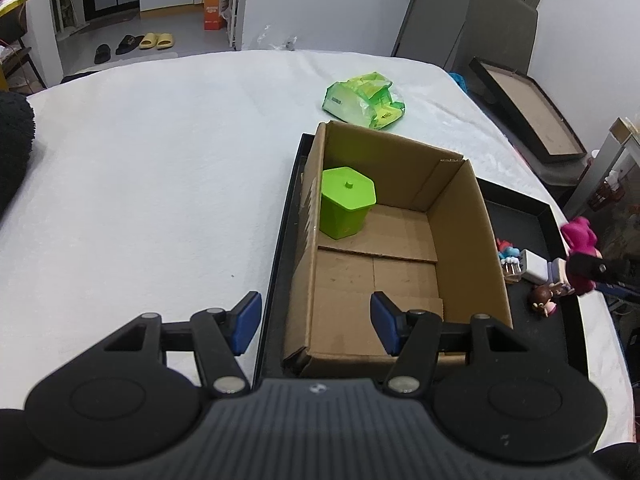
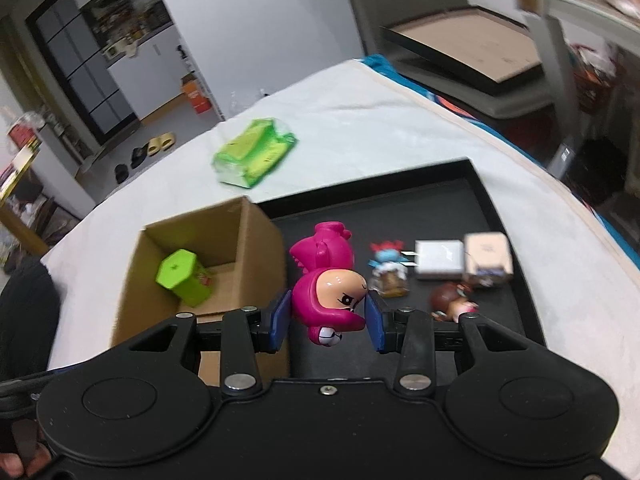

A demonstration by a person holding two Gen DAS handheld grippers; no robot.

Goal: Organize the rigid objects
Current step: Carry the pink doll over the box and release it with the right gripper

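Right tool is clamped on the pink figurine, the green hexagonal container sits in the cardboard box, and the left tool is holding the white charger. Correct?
Not quite. The left tool is open and holds nothing, as the left wrist view shows; the white charger lies on the black tray. The rest stands: the right tool is clamped on the pink figurine, and the green hexagonal container sits in the cardboard box.

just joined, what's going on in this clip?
A person is sorting small items with two handheld claws. The right claw is shut on a pink figurine, held above the black tray beside the cardboard box. A green lidded pot already sits in the box. The left claw hangs open and empty over the box's near end. A white charger and a few other small toys remain on the tray.
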